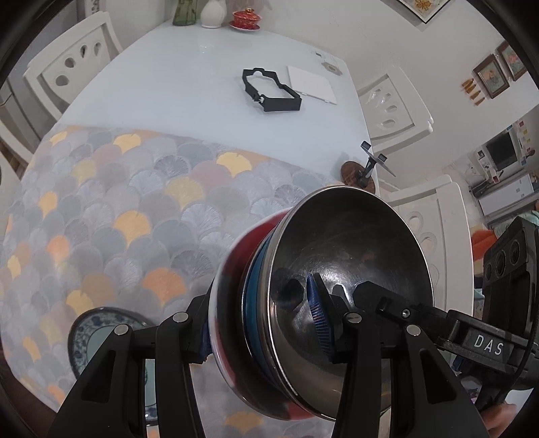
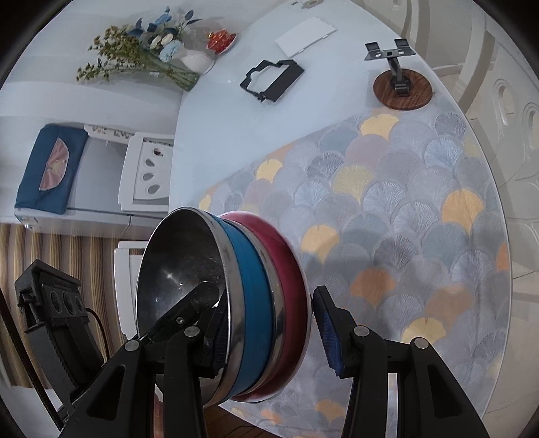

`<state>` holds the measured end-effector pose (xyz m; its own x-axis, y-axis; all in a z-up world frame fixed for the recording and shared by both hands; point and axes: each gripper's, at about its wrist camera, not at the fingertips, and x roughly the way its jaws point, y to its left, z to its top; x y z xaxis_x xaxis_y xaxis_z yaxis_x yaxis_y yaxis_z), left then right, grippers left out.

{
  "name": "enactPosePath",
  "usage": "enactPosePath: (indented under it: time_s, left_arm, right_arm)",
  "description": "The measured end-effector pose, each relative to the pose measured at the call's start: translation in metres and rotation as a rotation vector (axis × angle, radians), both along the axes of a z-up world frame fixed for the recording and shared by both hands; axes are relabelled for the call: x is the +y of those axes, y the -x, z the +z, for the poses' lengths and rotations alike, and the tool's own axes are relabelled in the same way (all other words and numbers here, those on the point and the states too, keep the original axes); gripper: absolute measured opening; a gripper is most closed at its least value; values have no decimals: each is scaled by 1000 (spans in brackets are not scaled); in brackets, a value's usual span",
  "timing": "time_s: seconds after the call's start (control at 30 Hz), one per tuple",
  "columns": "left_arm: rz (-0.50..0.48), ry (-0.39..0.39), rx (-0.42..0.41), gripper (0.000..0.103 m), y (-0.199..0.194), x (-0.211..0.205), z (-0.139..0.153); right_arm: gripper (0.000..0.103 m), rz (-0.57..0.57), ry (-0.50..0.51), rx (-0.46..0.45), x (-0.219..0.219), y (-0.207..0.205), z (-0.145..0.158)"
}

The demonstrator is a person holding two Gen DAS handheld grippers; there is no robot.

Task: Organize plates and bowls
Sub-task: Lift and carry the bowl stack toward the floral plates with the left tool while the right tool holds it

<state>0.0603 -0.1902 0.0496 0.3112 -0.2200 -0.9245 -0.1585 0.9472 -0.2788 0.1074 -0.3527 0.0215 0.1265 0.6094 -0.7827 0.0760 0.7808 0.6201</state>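
A nested stack of bowls (image 1: 303, 303) is tipped on its side above the patterned placemat: a steel bowl (image 1: 350, 256) on the open side, a blue bowl (image 1: 252, 303) inside the stack, a red bowl (image 1: 232, 269) at the base. My left gripper (image 1: 262, 323) is shut on the stack's rim, one finger inside the steel bowl. In the right wrist view the same stack (image 2: 235, 303) sits between the jaws of my right gripper (image 2: 273, 333). Its right pad (image 2: 328, 337) stands apart from the red bowl (image 2: 289, 269), so it is open. A blue-and-white plate (image 1: 97, 337) lies on the mat at lower left.
The placemat (image 2: 404, 219) covers the near part of a pale table (image 1: 188, 87). A black frame (image 1: 269, 89), a white card (image 1: 311, 84) and a phone stand on a wooden base (image 2: 402, 87) lie beyond. Vases and a red lidded cup (image 1: 245, 18) stand at the far edge. White chairs surround the table.
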Motion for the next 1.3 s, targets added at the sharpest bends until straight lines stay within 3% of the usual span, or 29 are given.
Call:
enactPosePath:
  time_s: [0.73,1.3]
  left_arm:
    - [135,38,-11,44,69,127,4]
    - [187,50,27,44,101,172,-12]
  right_arm:
    - [46,119,35,20,131,53,-1]
    - [46,175,71,53,182,71,-15]
